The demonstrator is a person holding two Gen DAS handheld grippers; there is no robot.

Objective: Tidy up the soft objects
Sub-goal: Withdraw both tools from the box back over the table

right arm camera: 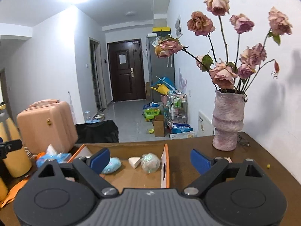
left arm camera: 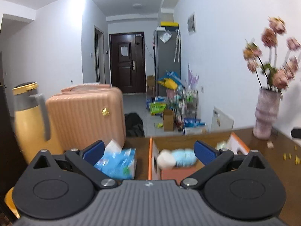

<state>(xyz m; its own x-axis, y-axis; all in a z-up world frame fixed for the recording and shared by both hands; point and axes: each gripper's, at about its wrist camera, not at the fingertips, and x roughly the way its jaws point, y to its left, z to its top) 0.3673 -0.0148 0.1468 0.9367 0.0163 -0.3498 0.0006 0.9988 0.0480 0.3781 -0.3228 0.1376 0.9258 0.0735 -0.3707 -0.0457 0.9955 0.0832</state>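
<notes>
Soft objects lie inside the open cardboard box with orange edges (right arm camera: 165,167), which serves as landmark: three of them in the right wrist view, a fluffy light-blue plush piece (right arm camera: 112,165) at its left, a white wedge-shaped sponge (right arm camera: 134,161) in the middle, and a pale ball wrapped in clear film (right arm camera: 150,163) at its right, near the orange wall. The left gripper (left arm camera: 148,150) has its blue-padded jaws spread wide with nothing between them; they frame the box's near corner. The right gripper (right arm camera: 150,159) also stands wide and empty, above the box's near side.

Left of the box lies one blue-and-white plastic tissue pack (left arm camera: 117,164) with a white tissue sticking up; its printing is too blurred to read. Further left stands one yellow thermos jug with a grey handle (left arm camera: 30,120). Right of the box stands one mottled pink ribbed vase (right arm camera: 227,120) holding about ten wilted pink roses (right arm camera: 222,75).

The box rests on a dark brown wooden table (right arm camera: 188,150). Beyond the box, off the table's far edge, stands a pink ribbed hard-shell suitcase (left arm camera: 84,116), then a grey tiled floor, a dark brown entrance door (right arm camera: 124,69), white walls and scattered packages whose writing cannot be read.
</notes>
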